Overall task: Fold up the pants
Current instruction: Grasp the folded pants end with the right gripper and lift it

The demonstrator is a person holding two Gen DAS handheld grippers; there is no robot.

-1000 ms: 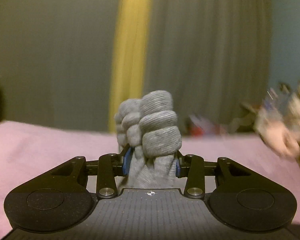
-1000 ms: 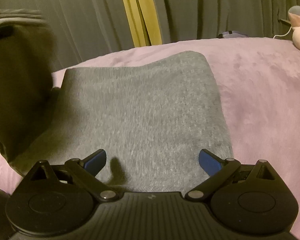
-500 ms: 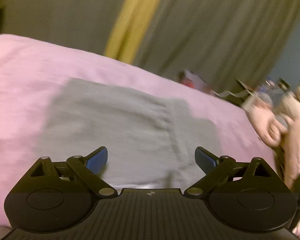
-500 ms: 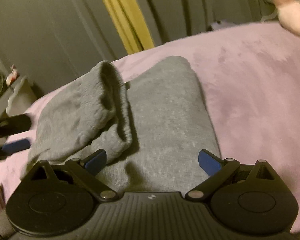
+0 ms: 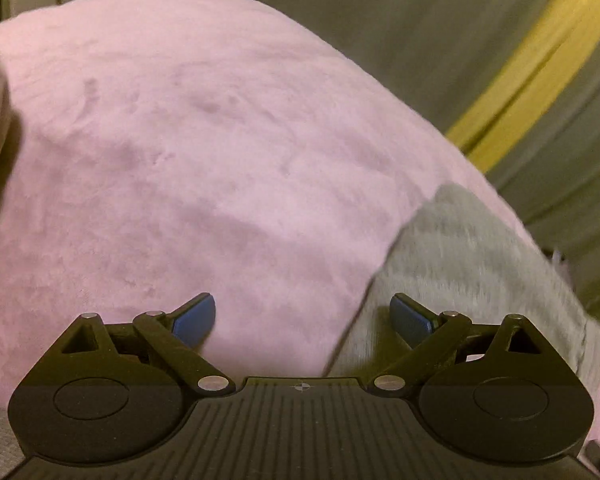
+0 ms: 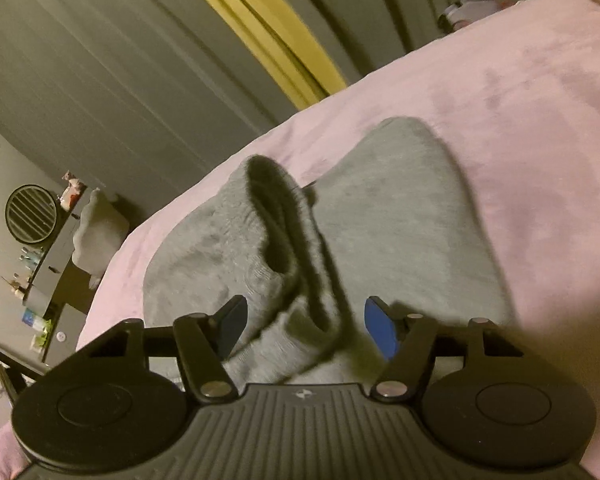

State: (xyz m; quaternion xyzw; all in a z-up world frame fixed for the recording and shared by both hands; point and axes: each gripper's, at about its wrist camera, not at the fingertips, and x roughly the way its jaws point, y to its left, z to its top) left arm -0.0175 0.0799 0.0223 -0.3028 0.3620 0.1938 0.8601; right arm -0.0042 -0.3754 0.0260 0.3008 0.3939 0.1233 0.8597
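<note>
The grey pants (image 6: 400,232) lie folded at the centre of the right wrist view on a pink plush blanket (image 6: 540,100), a ribbed cuff looped up on top. Soft knit, rounded corners. The right gripper (image 6: 302,326) is spread, straddling the cuff; the left gripper (image 5: 302,318) is spread and empty, with the pants at lower right of its view.

left tool (image 5: 302,318) let go of pants (image 6: 340,220) — now spread, right tool (image 6: 302,326) narrowing

Black ribbed bodies on left gripper (image 5: 302,317) and right gripper (image 6: 303,324); blue pads (image 5: 193,317) on black linkage fingers, silver pivot screws beside pads, round embossed discs outboard, small crosshair mark mid-body.
</note>
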